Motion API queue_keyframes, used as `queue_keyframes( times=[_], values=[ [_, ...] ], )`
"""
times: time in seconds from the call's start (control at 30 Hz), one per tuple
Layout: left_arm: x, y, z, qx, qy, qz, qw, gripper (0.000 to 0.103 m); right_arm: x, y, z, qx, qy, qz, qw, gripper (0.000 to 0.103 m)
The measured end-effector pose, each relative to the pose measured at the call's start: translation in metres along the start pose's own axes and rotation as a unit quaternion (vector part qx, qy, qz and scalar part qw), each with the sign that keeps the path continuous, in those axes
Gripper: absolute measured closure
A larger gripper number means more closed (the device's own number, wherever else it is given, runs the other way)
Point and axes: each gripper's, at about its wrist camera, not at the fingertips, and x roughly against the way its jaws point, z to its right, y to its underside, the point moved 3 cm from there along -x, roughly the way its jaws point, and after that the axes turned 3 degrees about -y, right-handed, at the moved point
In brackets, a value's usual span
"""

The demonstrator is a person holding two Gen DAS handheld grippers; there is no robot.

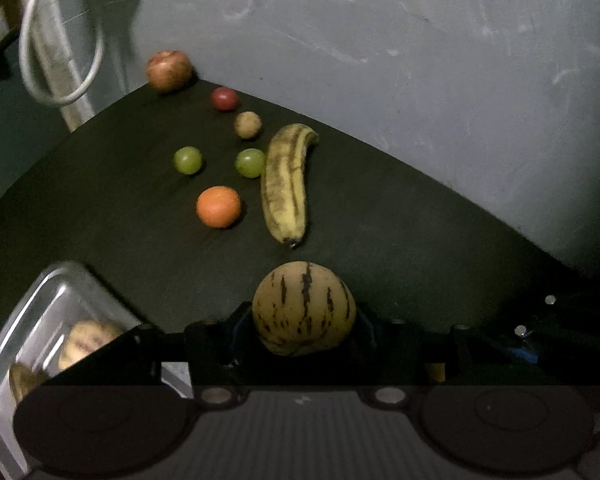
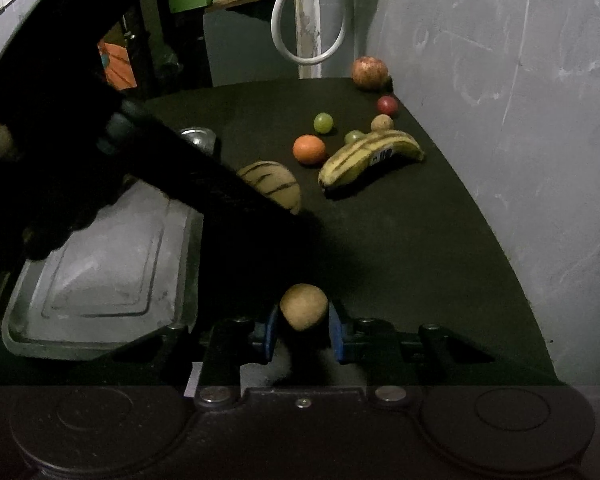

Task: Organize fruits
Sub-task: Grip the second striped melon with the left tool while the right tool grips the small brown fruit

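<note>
1. The left gripper (image 1: 304, 320) grips a striped melon (image 1: 304, 308). The melon is round and pale yellow with dark stripes, and it sits between the two fingers.
2. The right gripper (image 2: 303, 330) grips a small brown kiwi (image 2: 304, 306). A blue pad (image 2: 335, 336) presses on each side of it.
3. The table (image 1: 380, 248) is black. A grey wall (image 1: 420, 60) stands behind it.
4. A metal tray (image 2: 100, 272) sits on the table, on the left in both views. In the left view, its shiny rim (image 1: 40, 304) mirrors some fruit.
5. In the right view, the left gripper is a big dark shape across the tray, and the melon peeks out past it.
6. A banana (image 1: 286, 184) with brown streaks lies on the table past the melon.
7. An orange (image 1: 219, 206) sits just left of the banana.
8. One green grape (image 1: 251, 163) touches the banana's side. Another green grape (image 1: 187, 160) sits apart, to the left.
9. A small tan fruit (image 1: 248, 124) sits near the far tip of the banana.
10. A small red fruit (image 1: 224, 98) sits behind the tan one.
11. An apple (image 1: 169, 71) sits at the far edge of the table, next to the wall.
12. A white cable (image 1: 60, 60) hangs in a loop past the far end of the table.
</note>
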Motion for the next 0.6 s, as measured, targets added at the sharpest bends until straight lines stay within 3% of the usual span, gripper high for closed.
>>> queue_keyframes(
  times=[0.6],
  values=[
    [0.072, 0.065, -0.062, 0.143, -0.012, 0.021, 0.9895, 0.046, 0.001, -0.018, -0.063, 0.03, -0.024, 0.011, 0.999, 0.075]
  ],
)
